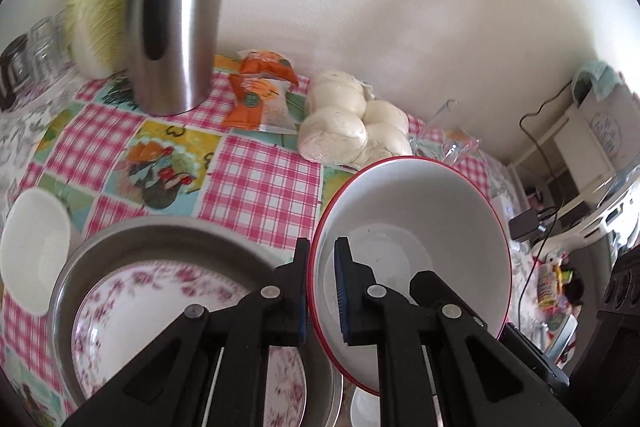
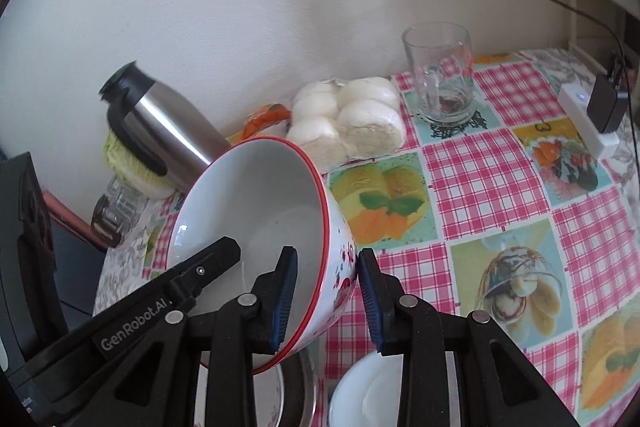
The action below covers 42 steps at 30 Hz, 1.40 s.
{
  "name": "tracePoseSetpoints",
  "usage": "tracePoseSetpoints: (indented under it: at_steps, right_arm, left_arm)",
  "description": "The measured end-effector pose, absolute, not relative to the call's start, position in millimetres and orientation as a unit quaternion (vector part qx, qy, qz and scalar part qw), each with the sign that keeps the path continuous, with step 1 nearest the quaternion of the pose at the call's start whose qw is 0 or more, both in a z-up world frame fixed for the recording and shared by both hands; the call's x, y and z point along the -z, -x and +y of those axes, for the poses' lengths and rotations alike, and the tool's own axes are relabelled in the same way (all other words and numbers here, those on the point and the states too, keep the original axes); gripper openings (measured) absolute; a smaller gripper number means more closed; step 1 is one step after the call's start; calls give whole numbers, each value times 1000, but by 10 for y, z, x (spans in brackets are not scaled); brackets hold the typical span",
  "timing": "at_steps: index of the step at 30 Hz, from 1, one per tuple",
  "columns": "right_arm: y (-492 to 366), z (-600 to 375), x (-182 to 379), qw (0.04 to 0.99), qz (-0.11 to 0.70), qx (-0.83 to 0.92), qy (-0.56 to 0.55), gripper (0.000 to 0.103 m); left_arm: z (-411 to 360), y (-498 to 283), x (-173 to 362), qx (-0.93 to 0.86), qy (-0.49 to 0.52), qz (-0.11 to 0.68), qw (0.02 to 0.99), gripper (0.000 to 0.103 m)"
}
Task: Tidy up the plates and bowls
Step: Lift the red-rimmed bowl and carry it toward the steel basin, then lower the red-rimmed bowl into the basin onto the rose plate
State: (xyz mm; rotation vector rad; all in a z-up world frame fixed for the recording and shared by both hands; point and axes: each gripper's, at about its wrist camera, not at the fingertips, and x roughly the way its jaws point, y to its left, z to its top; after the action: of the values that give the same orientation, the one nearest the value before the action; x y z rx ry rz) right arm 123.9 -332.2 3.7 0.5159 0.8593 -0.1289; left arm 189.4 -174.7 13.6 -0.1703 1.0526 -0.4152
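Red-rimmed white bowl [image 1: 416,227] tilted, above floral plate [image 1: 160,299] in metal basin [image 1: 120,239]

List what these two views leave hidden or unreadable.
- Left wrist view: floral plate in the metal basin, near half covered by the left gripper.
- Left wrist view: orange packet print, too blurred to read.
- Right wrist view: white dish, cut by the bottom edge and the right gripper.
- Right wrist view: whether its pads press the red-rimmed bowl; the wall hides contact.

flask [image 1: 176,11]: top cut off | cabbage [image 1: 100,15]: blurred, half hidden behind flask
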Motion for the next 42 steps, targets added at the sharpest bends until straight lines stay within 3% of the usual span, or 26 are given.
tracePoseSetpoints:
  at_steps: [12, 23, 42]
  right_arm:
    - [-958, -2544, -369, 883, 434, 29, -175, 34]
    - [-728, -2098, -543, 882, 437, 9, -174, 34]
    - [-715, -1778, -466, 878, 457, 11, -143, 34]
  left_arm:
    - [-969, -1471, -348, 162, 148, 481, 849, 12]
    - [-412, -1196, -414, 160, 206, 472, 842, 12]
    - [-49, -1145, -189, 168, 266, 487, 815, 12]
